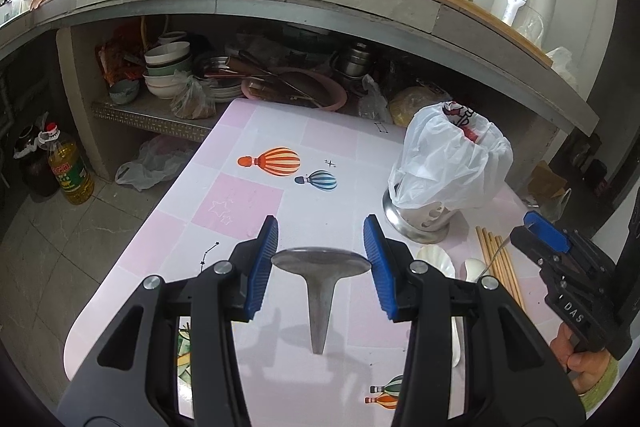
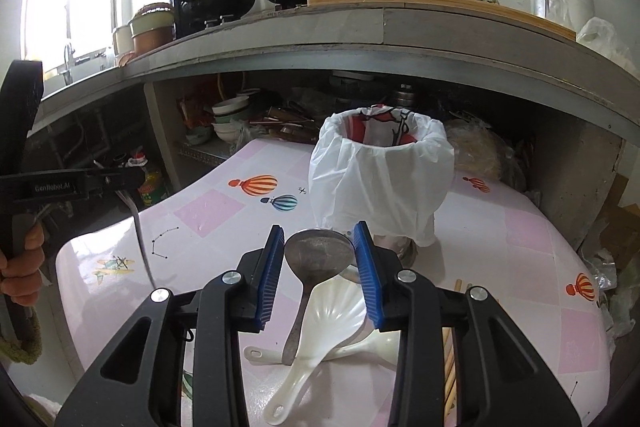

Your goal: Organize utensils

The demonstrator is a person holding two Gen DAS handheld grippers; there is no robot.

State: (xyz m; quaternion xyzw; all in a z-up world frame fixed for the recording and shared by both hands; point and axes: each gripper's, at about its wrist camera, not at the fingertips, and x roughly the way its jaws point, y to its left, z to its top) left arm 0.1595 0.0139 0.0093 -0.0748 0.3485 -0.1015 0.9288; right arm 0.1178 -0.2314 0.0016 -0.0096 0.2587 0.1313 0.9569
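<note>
My left gripper [image 1: 320,255] is shut on the bowl of a metal spoon [image 1: 320,291], held clear of the table with its handle hanging toward the camera. In the right wrist view that gripper [image 2: 136,175] is at the left and the spoon handle [image 2: 138,227] droops from it. My right gripper [image 2: 320,251] is shut on the bowl of a second metal spoon [image 2: 316,251], just before the bag-lined metal utensil holder [image 2: 380,179]. From the left wrist view the right gripper [image 1: 522,229] is beside the holder [image 1: 448,163].
On the pink balloon-print table [image 1: 240,199] lie a white plastic rice paddle [image 2: 320,315], another white spoon [image 2: 372,345] and wooden chopsticks [image 1: 500,263]. Behind is a shelf of bowls [image 1: 166,67] under a counter. An oil bottle [image 1: 70,171] stands on the floor.
</note>
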